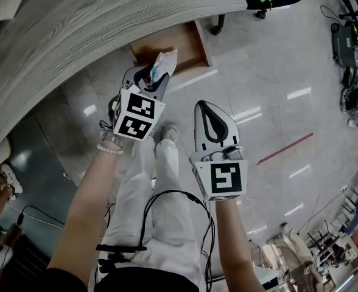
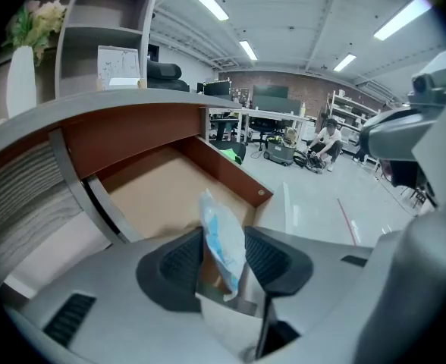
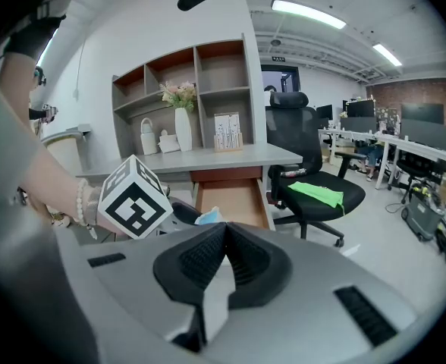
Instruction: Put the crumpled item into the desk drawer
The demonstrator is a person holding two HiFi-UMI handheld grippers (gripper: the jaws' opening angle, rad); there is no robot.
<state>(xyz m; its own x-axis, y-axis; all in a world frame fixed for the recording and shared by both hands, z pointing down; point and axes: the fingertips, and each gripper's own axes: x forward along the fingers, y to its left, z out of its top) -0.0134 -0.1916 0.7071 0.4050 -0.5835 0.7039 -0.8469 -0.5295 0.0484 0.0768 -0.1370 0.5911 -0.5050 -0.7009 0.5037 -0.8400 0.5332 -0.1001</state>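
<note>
The crumpled item (image 1: 164, 62), a white and light-blue plastic wrapper, stands upright between the jaws of my left gripper (image 1: 156, 73), just over the front edge of the open wooden drawer (image 1: 180, 44). In the left gripper view the item (image 2: 217, 214) leans on the right pad, and a gap shows between it and the left pad, so the left gripper (image 2: 225, 241) is open around it. The drawer (image 2: 158, 196) lies empty just beyond. My right gripper (image 1: 205, 106) hangs shut over the floor to the right, holding nothing; its pads (image 3: 224, 233) meet.
The curved grey desk (image 1: 75, 29) runs above the drawer. A black office chair with a green cloth (image 3: 315, 192) stands right of the drawer. The person's legs and a black cable (image 1: 167, 199) are below the grippers. Shelves with a vase (image 3: 182, 127) sit on the desk.
</note>
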